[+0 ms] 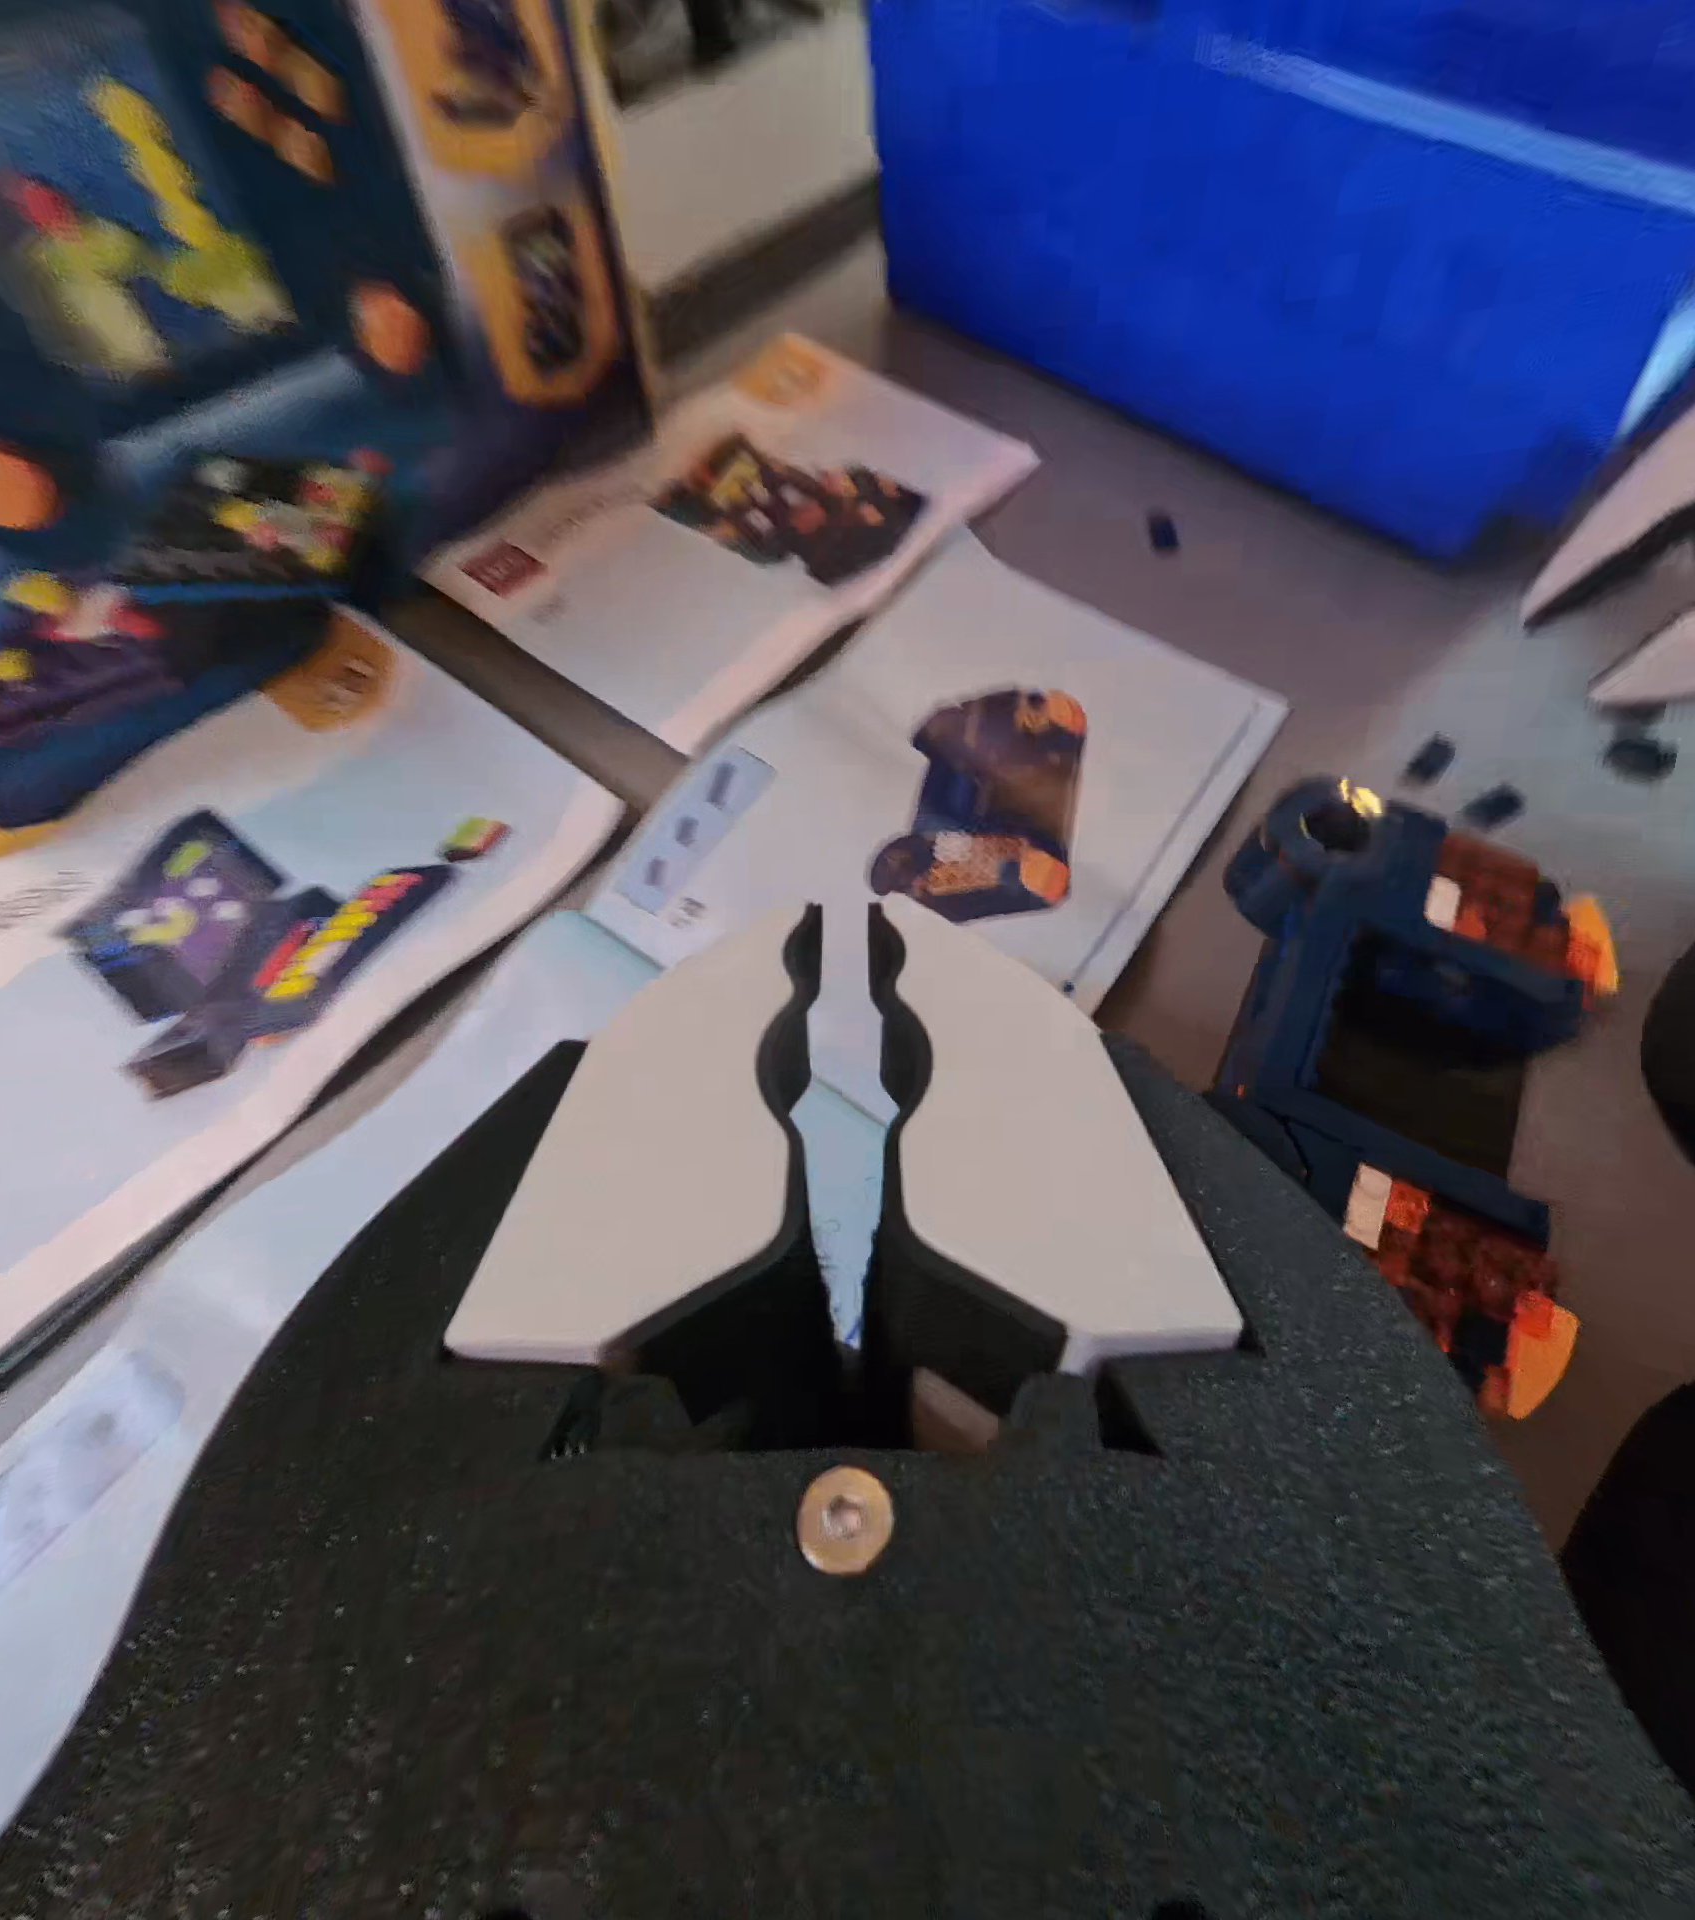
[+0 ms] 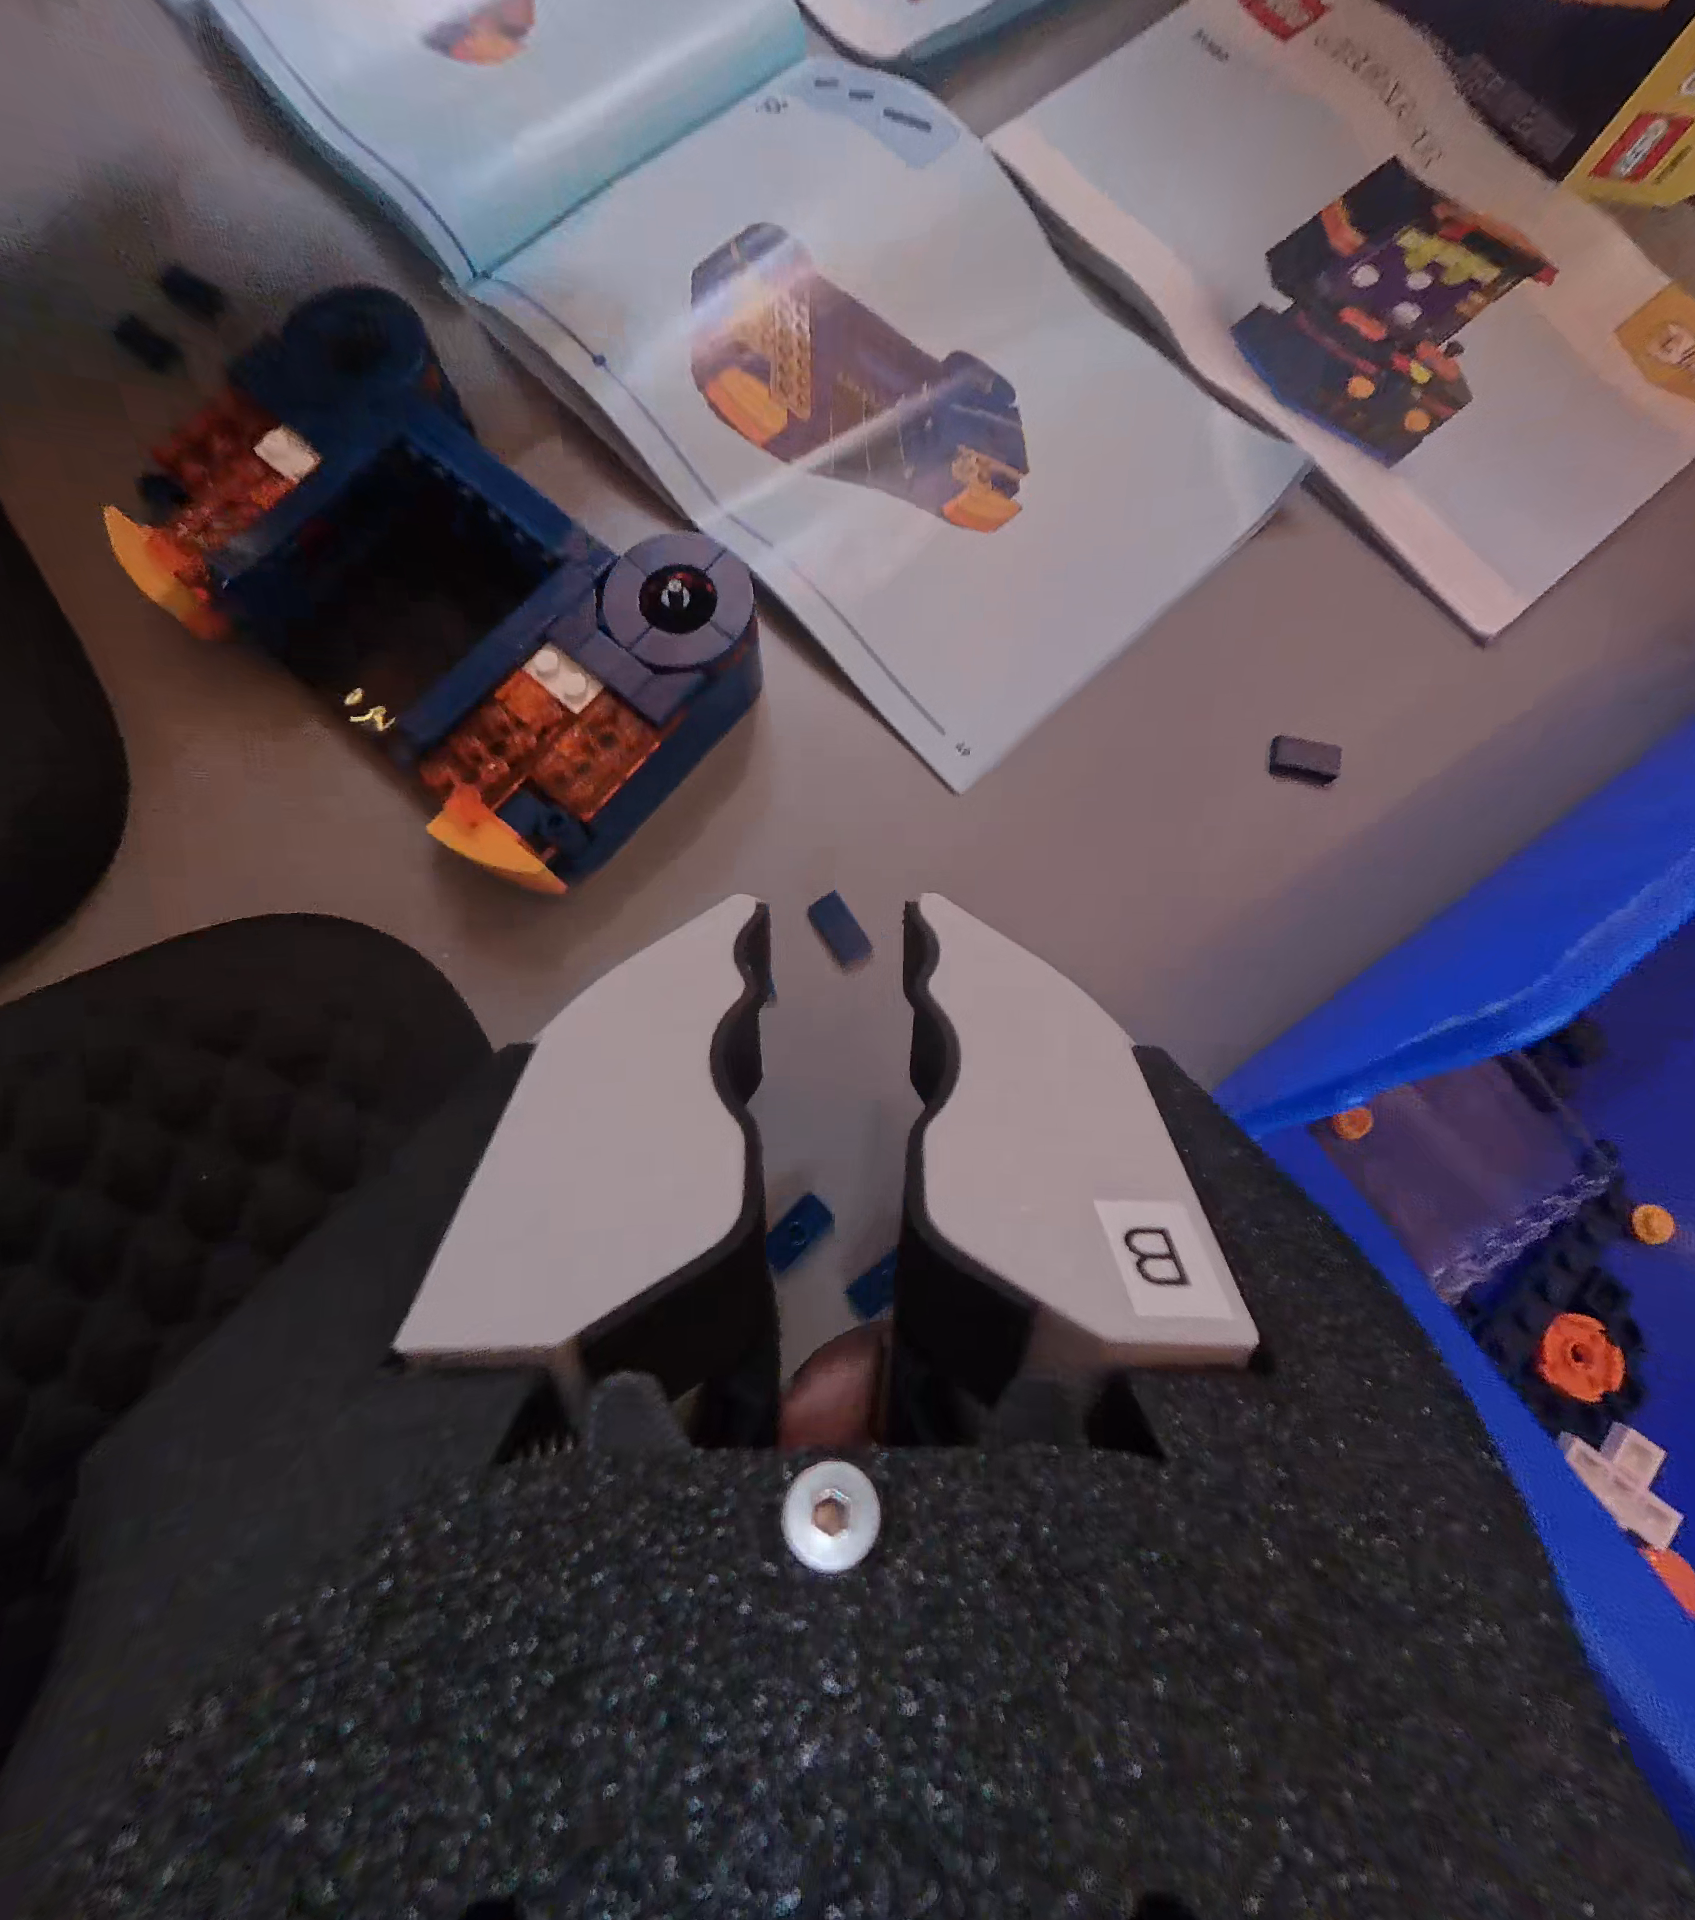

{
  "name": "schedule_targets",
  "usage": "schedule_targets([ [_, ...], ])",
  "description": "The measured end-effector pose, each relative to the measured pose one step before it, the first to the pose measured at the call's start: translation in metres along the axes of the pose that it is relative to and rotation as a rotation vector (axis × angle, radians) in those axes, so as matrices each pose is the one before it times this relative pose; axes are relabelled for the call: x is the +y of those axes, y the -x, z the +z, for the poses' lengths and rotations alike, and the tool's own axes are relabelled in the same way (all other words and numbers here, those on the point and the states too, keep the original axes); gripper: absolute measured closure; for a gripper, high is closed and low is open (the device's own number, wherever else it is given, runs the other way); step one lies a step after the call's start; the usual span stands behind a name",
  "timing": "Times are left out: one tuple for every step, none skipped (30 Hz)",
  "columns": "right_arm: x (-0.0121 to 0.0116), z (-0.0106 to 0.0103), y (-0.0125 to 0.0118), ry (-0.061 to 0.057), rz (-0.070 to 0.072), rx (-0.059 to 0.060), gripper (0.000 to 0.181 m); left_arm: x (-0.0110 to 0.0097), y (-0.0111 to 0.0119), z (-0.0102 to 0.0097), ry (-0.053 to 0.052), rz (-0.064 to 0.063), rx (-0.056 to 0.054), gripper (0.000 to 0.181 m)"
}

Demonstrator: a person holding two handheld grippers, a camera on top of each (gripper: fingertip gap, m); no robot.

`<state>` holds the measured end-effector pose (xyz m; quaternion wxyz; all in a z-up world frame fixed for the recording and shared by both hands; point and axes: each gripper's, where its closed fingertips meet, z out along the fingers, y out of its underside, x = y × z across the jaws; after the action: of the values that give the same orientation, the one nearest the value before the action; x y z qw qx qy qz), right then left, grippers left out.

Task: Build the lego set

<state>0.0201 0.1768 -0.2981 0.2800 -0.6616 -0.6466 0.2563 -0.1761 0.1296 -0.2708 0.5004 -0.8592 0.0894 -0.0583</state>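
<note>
A partly built dark blue and orange lego model (image 1: pixel 1394 1039) lies on the grey table; it also shows in the right wrist view (image 2: pixel 438 582). My right gripper (image 2: pixel 838 914) is open and empty, low over the table. A small dark blue brick (image 2: pixel 838 928) lies on the table between its tips, and two more blue pieces (image 2: pixel 799 1231) lie under its fingers. My left gripper (image 1: pixel 843 914) is shut to a narrow slit and holds nothing, above the open instruction booklet (image 1: pixel 978 790). The right gripper's white fingers (image 1: pixel 1653 540) show at that view's right edge.
A blue bin (image 2: pixel 1549 1039) with loose pieces stands at the right, also seen in the left wrist view (image 1: pixel 1290 260). The set's box (image 1: pixel 147 364) and other booklets (image 1: pixel 199 987) lie left. A dark loose brick (image 2: pixel 1302 756) lies by the open booklet (image 2: pixel 874 416). Black padded shapes (image 2: pixel 147 1195) lie near the model. My right fingertips sit around 20 cm from my left ones.
</note>
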Motion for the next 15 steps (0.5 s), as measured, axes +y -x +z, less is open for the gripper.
schedule_targets([
  [-0.00379,-0.00098,-0.00247,-0.0166,0.0015,0.0077,0.157,-0.00739,0.01141,-0.00977,-0.0561,-0.0325,-0.0408,0.173],
  [-0.00499,-0.00044,-0.00263,-0.0223,0.002,0.0129,0.158,-0.00519,0.01218,-0.00754,-0.0429,-0.0209,-0.0513,0.174],
  [-0.00665,0.00019,-0.00231,-0.0314,0.0012,0.0168,0.158,-0.00334,0.01229,-0.00517,-0.0328,-0.0087,-0.0614,0.174],
  [-0.00742,0.00104,-0.00098,-0.0349,0.0002,0.0123,0.16,-0.00189,0.00919,-0.00282,-0.0226,0.0024,-0.0507,0.174],
  [-0.007,0.00198,-0.00022,-0.0332,0.0025,0.009,0.161,-0.00025,0.0045,-0.00084,-0.0093,0.0082,-0.0271,0.174],
  [-0.00617,0.0028,-0.00044,-0.0289,0.0065,0.0082,0.162,0.00117,0.00081,0.00078,0.0032,0.0082,-0.0083,0.174],
  [-0.00505,0.00323,-0.00091,-0.0266,0.0094,0.0086,0.163,0.00204,-0.00109,0.00174,0.0102,0.0051,0.0002,0.173],
  [-0.0045,0.00336,-0.00125,-0.03,0.0116,0.01,0.168,0.00244,-0.00278,0.00213,0.0118,0.0056,0.0117,0.173],
  [-0.00423,0.00298,-0.0011,-0.0355,0.0153,0.0092,0.175,0.00201,-0.00262,0.00208,0.0086,0.0032,0.0118,0.173],
  [-0.00341,0.00284,0.00067,-0.0337,0.0182,-0.003,0.181,0.00162,-0.00105,0.00175,0.0042,0.0016,0.0036,0.173],
  [-0.00179,0.00245,0.00299,-0.023,0.0113,-0.021,0.181,0.00122,0.00061,0.00098,0.0014,0.0041,-0.006,0.172],
  [-0.00107,0.00176,0.001,-0.0172,0.0078,-0.0073,0.181,0.00046,0.003,0.00007,-0.0036,0.0052,-0.0198,0.172],
  [-0.00121,0.0008,-0.00176,-0.0178,0.0105,0.0113,0.181,-0.00069,0.00556,-0.00093,-0.0118,0.0043,-0.0341,0.173],
  [-0.00103,0.00023,-0.00107,-0.0161,0.0111,0.0058,0.181,-0.00255,0.00731,-0.00198,-0.0235,0.0023,-0.0438,0.173],
  [-0.00103,0.00001,0.00059,-0.0156,0.0095,-0.005,0.181,-0.00366,0.00691,-0.00266,-0.0316,-0.0024,-0.0369,0.174],
])
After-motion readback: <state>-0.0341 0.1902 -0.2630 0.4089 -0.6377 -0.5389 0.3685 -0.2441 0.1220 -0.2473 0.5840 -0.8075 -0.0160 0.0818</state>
